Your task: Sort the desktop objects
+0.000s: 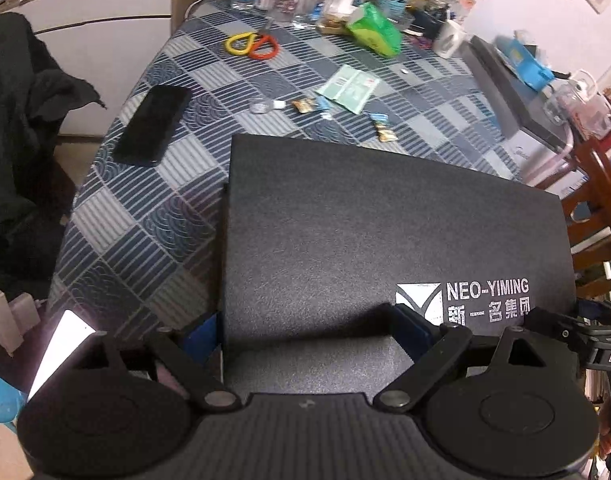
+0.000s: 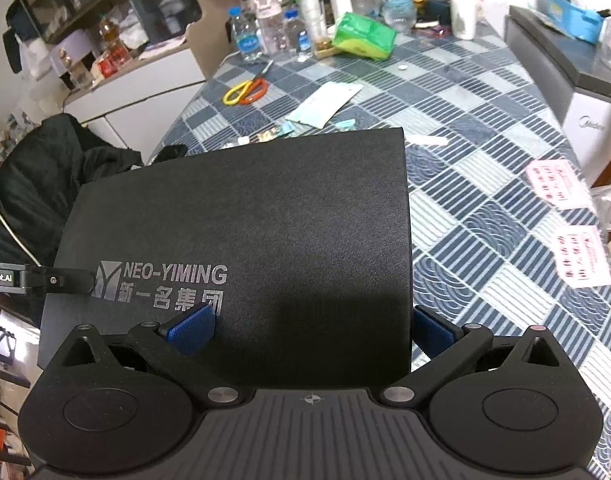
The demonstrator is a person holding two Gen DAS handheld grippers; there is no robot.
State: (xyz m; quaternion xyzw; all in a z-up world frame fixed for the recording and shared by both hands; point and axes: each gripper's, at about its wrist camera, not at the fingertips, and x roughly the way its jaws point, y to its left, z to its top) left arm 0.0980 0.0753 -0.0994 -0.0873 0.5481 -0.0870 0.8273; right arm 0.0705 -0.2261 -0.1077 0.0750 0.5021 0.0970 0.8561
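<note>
You've got the black notebook [image 2: 241,240] at the near table edge, both grippers on its near edge: left gripper [image 1: 305,328] and right gripper [image 2: 313,328] spread wide, pads astride it, can't tell if they're squeezing. Looks stiff, flat, textured, prob. light; hold near corners, keep level. Far end: white cup [image 2: 463,16] w/ pens, blue basket [image 2: 399,10], contents unclear.

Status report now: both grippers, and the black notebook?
Left gripper and right gripper both astride black notebook, grip unclear. Candies and phone ahead.
</note>
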